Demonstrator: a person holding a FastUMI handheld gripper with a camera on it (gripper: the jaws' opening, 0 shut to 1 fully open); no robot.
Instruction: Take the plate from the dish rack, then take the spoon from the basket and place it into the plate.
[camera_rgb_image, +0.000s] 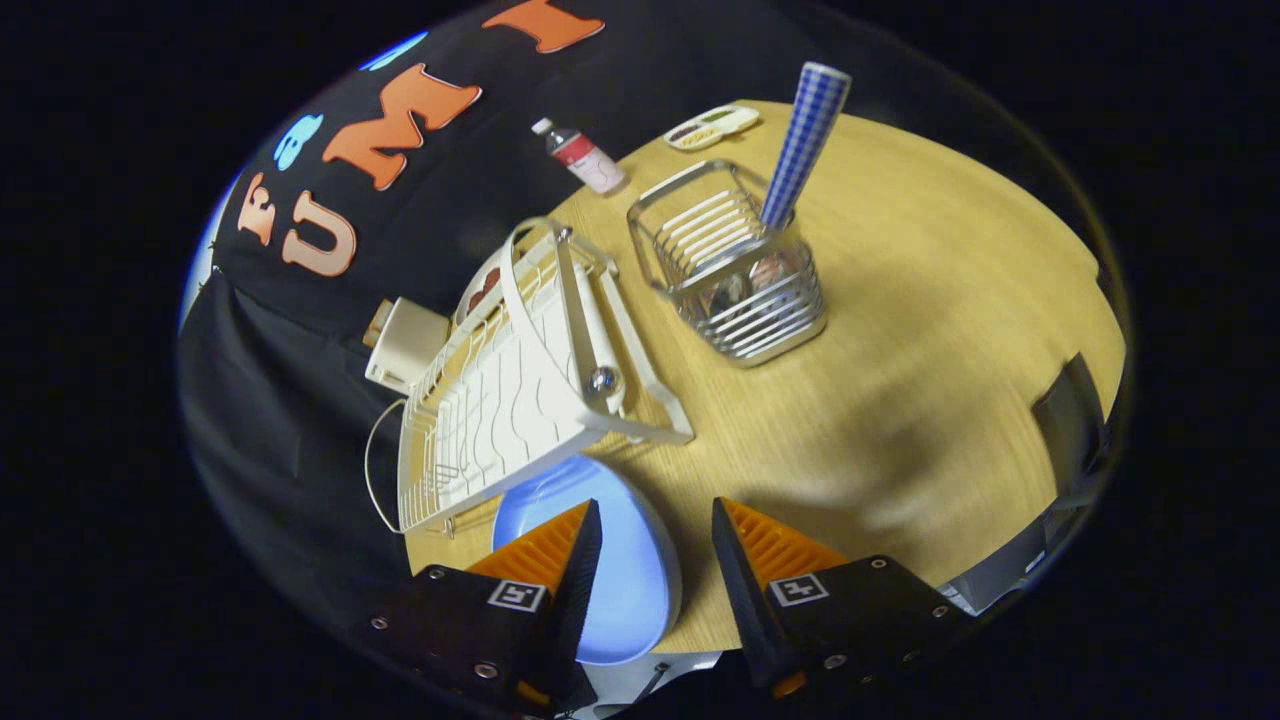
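Observation:
A light blue plate (625, 570) lies on the wooden table (900, 380), close to the near corner of the white dish rack (510, 390). My gripper (655, 520) is open, and the plate's rim sits between the fingers without either one pressing on it. One finger hangs over the plate, the other over bare wood. Beyond the fingers stands a wire basket (735, 275) with a spoon (800, 150) upright in it, its blue checked handle sticking out at the top.
A small bottle (585, 155) and a flat tray with compartments (712, 127) sit at the far end of the table. A cream box (405, 345) rests behind the rack. Grey equipment (1070, 430) stands at the table's right edge.

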